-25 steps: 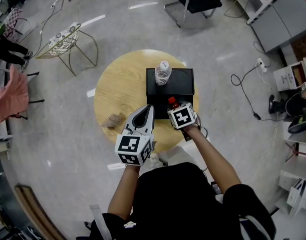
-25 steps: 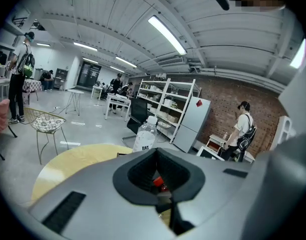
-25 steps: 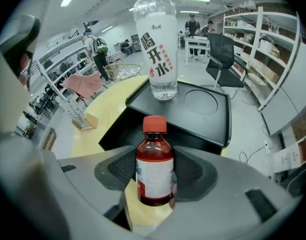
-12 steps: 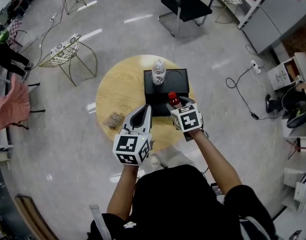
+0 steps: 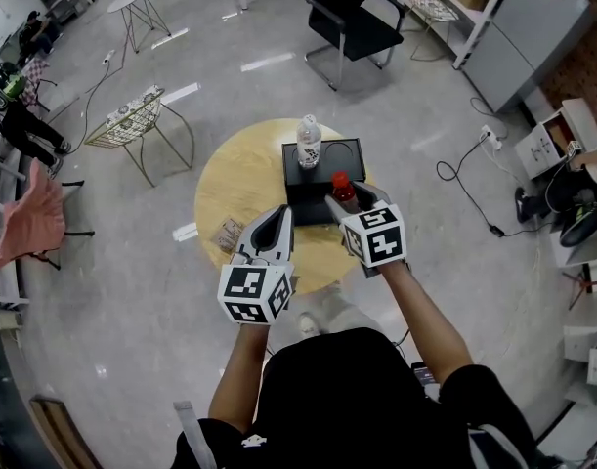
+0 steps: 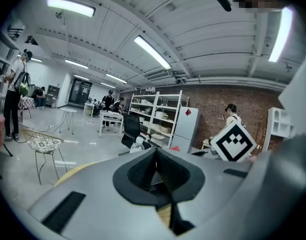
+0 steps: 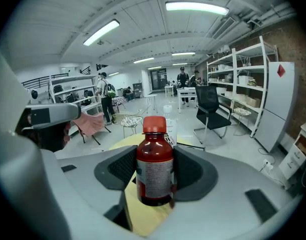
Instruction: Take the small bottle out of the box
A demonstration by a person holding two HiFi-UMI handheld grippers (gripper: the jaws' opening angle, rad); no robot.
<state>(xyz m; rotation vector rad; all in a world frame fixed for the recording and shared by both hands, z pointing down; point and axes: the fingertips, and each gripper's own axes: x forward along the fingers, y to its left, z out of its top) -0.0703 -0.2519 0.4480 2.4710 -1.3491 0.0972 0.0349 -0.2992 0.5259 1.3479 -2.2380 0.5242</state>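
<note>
Since a second ago the right tool (image 5: 348, 203) is higher, clenched on the small bottle (image 7: 155, 166), which hangs above the near edge of the box (image 5: 355, 154). The left tool (image 5: 277, 221) is closed, empty. Best lift straight, upright, clear of the rim.

Overhead plus jaw-level cameras — table (image 5: 237, 186) probably shared

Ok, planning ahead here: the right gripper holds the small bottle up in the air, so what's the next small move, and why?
Probably carry it sideways over the bare table and lower it. The right gripper is clamped on the small bottle, whose base hangs above wood near the front edge of the box, so only setting it down seems left.
</note>
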